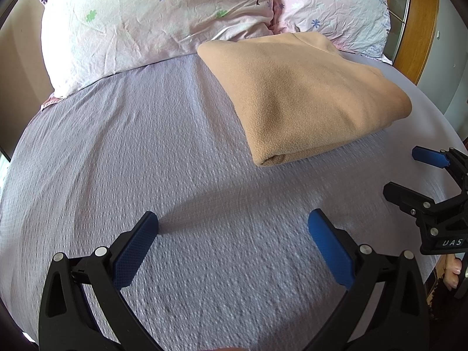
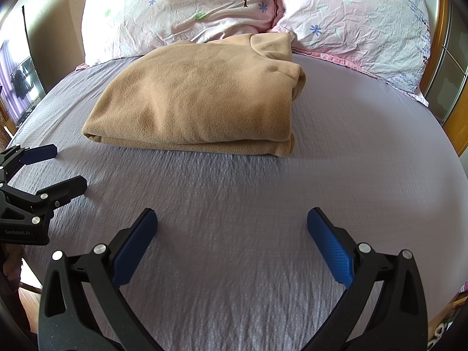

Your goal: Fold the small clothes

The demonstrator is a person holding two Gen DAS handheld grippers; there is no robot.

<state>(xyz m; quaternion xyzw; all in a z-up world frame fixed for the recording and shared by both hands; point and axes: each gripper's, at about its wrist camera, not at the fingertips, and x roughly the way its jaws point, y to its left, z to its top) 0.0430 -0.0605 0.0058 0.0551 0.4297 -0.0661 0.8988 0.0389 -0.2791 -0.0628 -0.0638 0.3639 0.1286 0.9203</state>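
Note:
A tan fleece garment (image 1: 304, 96) lies folded into a thick rectangle on the lilac bed sheet (image 1: 131, 152), just in front of the pillows. It also shows in the right wrist view (image 2: 199, 96). My left gripper (image 1: 233, 222) is open and empty, above the sheet, short of the garment and to its left. My right gripper (image 2: 232, 219) is open and empty, above the sheet in front of the garment. The right gripper shows at the right edge of the left wrist view (image 1: 403, 172), and the left gripper at the left edge of the right wrist view (image 2: 64, 166).
Two pale pink flowered pillows (image 1: 140, 20) (image 2: 359, 20) lie at the head of the bed. A wooden headboard (image 1: 421, 26) stands behind them at the right. The bed's right edge (image 2: 456, 175) drops to the floor.

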